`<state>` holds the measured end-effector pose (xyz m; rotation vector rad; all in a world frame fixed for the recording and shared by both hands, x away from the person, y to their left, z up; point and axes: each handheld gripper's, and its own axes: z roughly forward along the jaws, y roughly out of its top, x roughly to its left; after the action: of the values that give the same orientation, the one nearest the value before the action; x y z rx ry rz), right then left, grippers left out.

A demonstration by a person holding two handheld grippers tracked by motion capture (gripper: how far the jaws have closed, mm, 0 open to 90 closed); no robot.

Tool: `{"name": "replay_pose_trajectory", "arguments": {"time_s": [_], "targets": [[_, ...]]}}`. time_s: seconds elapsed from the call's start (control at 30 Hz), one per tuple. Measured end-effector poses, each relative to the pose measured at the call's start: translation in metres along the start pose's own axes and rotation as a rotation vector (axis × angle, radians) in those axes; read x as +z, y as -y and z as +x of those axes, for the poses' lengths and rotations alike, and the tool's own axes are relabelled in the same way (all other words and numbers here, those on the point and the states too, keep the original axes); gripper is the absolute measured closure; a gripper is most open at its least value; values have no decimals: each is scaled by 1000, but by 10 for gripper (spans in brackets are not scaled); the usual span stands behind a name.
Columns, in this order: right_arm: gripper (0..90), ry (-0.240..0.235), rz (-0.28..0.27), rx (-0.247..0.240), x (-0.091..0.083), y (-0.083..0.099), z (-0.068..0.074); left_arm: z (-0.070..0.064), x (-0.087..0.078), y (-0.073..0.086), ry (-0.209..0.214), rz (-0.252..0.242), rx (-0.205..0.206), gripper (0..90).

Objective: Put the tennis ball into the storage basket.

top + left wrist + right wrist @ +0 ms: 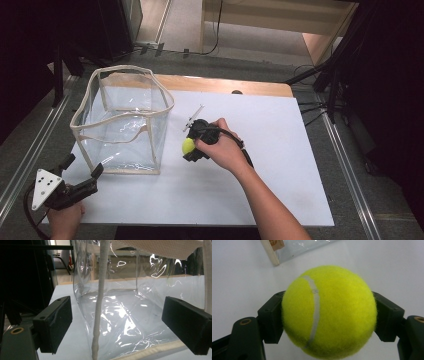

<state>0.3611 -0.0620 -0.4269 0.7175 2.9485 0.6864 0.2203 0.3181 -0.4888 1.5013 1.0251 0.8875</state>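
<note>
Two tools are in our hands at the white counter [280, 165]. The right tool [329, 315] pinches a yellow tennis ball [329, 311] between its two black jaws; in the high view the ball [188, 145] is just beside the right wall of the clear bag [122, 120], low over the counter (we cannot tell if it touches). The left tool [82, 175] has its jaws spread wide and holds nothing, near the front left corner of the bag [120, 310], pointing at its white seam [100, 300].
</note>
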Motion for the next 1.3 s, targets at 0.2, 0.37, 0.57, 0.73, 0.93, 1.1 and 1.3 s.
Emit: {"name": "replay_pose_trajectory", "arguments": {"time_s": [0.2, 0.37, 0.57, 0.73, 0.93, 1.1, 1.3], "targets": [[228, -15, -2, -20, -2, -9, 3, 1, 0, 0, 1, -2, -4, 98], [228, -10, -10, -32, -6, -17, 3, 0, 0, 0, 3, -4, -3, 98], [228, -14, -22, -36, -9, -21, 3, 0, 0, 0, -4, -6, -4, 98], [229, -40, -30, -37, -13, -27, 2, 0, 0, 0, -2, 4, 0, 98], [228, -42, -39, -36, -21, -33, 1, 0, 0, 0, 1, -2, 1, 98], [228, -37, -50, -42, -28, -39, -1, 0, 0, 0, 5, -3, 0, 98], [228, -38, -46, -45, -34, -45, -2, 0, 0, 0, 7, -4, -2, 98]]}}
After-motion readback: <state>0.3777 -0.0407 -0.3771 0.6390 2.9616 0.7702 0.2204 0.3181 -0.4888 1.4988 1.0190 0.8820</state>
